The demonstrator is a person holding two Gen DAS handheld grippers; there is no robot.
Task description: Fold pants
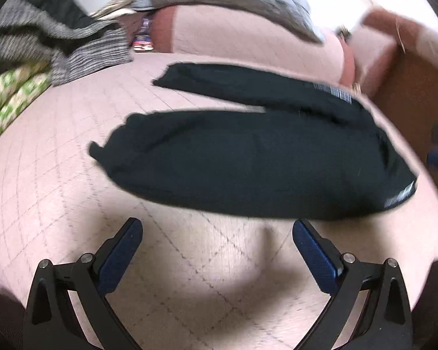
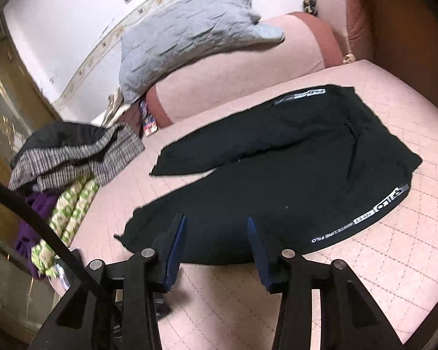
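Observation:
Black pants [image 1: 248, 157] lie flat on the pink quilted bed [image 1: 73, 204], legs spread apart and pointing left, waist at the right with white lettering along the side. They also show in the right wrist view [image 2: 292, 175]. My left gripper [image 1: 217, 229] is open and empty, hovering just short of the near leg's edge. My right gripper [image 2: 216, 227] is open and empty, its tips over the near leg close to the hem.
A pile of striped grey and black clothes [image 2: 73, 151] with green-patterned fabric [image 2: 70, 207] sits at the bed's left edge. A grey quilt [image 2: 184, 35] lies over the pink bolster [image 2: 233, 81] at the back. A brown wooden frame [image 1: 417, 93] borders the right.

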